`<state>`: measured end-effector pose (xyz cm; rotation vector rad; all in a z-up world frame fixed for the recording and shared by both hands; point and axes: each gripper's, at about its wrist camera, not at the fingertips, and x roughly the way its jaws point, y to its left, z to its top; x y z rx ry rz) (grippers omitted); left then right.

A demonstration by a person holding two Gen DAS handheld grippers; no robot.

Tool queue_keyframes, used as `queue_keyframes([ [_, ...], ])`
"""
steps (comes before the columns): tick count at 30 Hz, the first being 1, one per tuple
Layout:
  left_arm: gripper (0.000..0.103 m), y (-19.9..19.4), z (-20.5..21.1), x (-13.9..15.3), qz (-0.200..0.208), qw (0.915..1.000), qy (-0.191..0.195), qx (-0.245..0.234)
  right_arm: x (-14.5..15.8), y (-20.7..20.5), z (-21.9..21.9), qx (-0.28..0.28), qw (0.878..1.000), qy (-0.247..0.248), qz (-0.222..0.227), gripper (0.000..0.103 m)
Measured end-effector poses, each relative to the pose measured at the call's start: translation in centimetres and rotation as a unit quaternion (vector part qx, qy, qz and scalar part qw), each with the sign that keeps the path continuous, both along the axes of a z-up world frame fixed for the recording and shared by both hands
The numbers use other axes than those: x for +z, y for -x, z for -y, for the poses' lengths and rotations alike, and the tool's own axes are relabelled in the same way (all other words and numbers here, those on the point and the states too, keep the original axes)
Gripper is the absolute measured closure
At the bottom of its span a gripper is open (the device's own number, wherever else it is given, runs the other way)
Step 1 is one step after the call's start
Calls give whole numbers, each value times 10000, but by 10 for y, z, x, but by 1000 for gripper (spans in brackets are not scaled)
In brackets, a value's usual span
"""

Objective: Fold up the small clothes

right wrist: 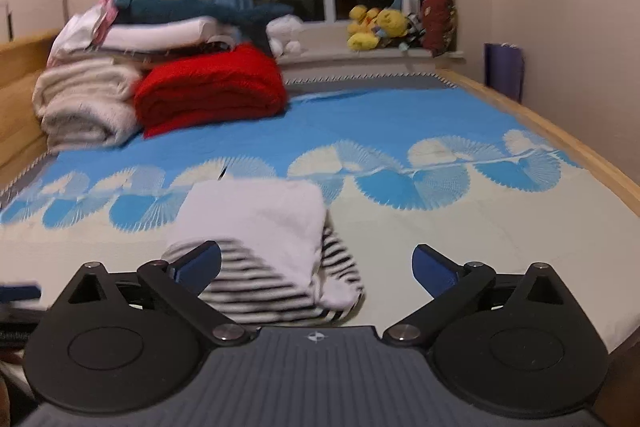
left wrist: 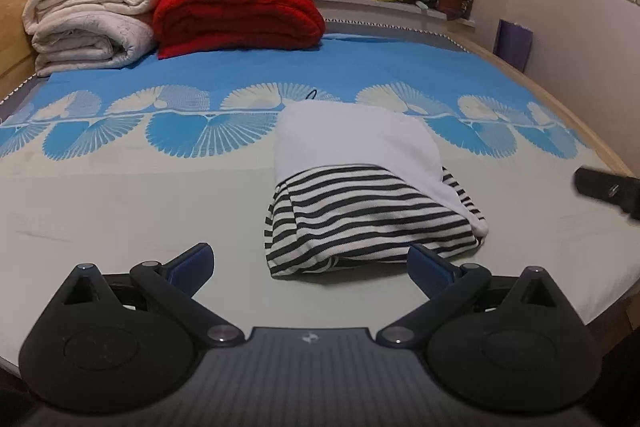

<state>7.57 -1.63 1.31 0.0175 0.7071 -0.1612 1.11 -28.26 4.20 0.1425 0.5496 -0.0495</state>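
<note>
We hold both hand-held grippers, left (left wrist: 310, 263) and right (right wrist: 316, 265), spread and empty; the folded striped garment (left wrist: 360, 187) rests near the bed's (left wrist: 120, 211) front edge, seemingly finished.

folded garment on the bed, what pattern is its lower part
Black-and-white horizontal stripes under a plain white panel on the folded garment; sharpest in the left wrist view.

Right wrist view: the folded white and black-striped garment (right wrist: 264, 251) is motion-blurred, its near edge hidden behind the gripper body. Left wrist view: right of this garment, a black gripper part (left wrist: 608, 189) is cut off by the frame edge.
</note>
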Motion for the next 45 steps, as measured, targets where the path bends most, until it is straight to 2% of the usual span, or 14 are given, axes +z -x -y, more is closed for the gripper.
queue_keyframes([
  [4,0,-2,2,-10,-195,9998,-103,6,-8,-5,-15,149,9994,218,-213,2],
  [12,0,-12,7,-27,-496,9986,-138,92,-26,-18,-37,309,9962,206,-783,2],
  [19,0,-20,6,-33,-734,9971,86,162,-39,-26,-48,526,9917,458,-1079,2],
  [45,0,-19,16,-33,-609,9981,81,41,-43,-32,-48,591,9907,455,-1138,2],
])
